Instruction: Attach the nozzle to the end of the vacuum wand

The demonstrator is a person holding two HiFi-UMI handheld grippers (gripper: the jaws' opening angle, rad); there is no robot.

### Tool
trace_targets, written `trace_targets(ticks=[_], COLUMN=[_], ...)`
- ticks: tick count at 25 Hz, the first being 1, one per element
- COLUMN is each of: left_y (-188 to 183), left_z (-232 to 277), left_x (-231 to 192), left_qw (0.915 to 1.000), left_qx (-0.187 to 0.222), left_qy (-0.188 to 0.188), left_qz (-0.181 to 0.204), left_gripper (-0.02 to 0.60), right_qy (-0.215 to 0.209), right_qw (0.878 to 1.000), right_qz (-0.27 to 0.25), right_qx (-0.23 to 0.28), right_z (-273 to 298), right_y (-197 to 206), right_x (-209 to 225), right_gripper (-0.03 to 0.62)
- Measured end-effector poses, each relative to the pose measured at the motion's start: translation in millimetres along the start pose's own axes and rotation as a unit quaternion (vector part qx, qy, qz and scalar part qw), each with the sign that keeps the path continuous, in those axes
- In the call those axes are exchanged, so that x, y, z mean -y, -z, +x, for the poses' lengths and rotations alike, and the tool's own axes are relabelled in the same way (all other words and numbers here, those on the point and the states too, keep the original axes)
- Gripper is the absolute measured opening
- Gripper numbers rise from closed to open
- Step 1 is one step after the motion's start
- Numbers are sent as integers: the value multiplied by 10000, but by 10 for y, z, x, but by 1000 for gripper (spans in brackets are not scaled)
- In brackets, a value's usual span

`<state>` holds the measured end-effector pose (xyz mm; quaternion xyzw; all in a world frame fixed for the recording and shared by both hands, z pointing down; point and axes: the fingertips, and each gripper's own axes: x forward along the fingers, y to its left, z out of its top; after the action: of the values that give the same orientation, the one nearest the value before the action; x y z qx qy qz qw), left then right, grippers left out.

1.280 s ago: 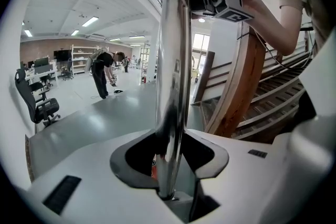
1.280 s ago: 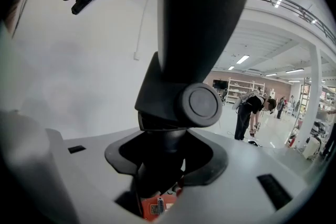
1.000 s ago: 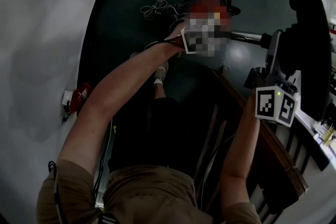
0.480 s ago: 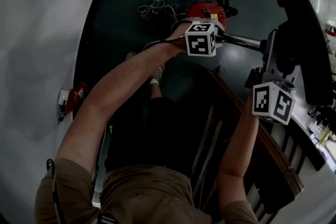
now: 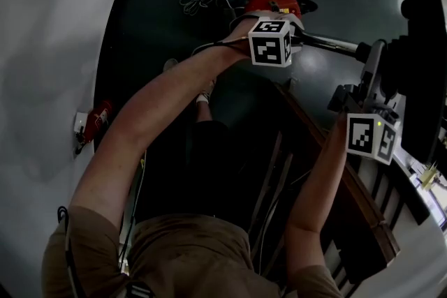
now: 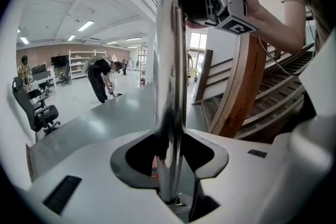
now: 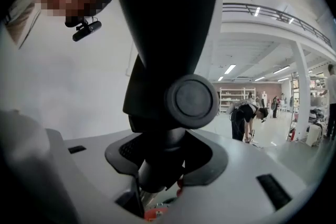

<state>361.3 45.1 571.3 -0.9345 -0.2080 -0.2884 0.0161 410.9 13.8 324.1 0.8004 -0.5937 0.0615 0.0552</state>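
While both parts are gripped, step in hand: mating the wand end to the nozzle neck; seating cannot be confirmed.
Nozzle [image 5: 421, 73]: black, held up at right.
Wand [image 5: 327, 44]: chrome, reaching the nozzle neck.
Right hand-held gripper [image 7: 157, 165]: jaws part-closed, clamped on the nozzle neck.
Left hand-held gripper [image 6: 170, 165]: jaws part-closed, clamped on the wand.
Next move: probably align both axes, then push together.

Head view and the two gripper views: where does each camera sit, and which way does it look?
Head view: on the person's head, looking steeply down; both arms, left gripper and right gripper show.
Left gripper view: rides that gripper, looking along jaws closed on the chrome wand.
Right gripper view: rides that gripper, looking along jaws closed on the black nozzle.
Shared: both gripper views show a person bending over.
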Motion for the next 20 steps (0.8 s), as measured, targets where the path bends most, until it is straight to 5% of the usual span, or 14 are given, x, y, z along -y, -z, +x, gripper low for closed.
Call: trace_targets(ticks=[6, 14, 20], left_y=[31, -30, 6], left_z=[41, 40, 12], left_x=[-11, 6, -52], left_qw=[9992, 10000, 9994], left_qx=[-308, 0, 173], left_qy=[152, 59, -183], left_qz=[202, -55, -242], left_gripper=[152, 150, 152], right_qy=[-176, 123, -191], right_qw=[9942, 9999, 9995], right_qz=[-159, 36, 199], right_qx=[-1052, 38, -165], right_z=[205, 107, 182], right_y=[100, 36, 92], right_x=[-74, 27, -23], right_gripper=[181, 181, 179])
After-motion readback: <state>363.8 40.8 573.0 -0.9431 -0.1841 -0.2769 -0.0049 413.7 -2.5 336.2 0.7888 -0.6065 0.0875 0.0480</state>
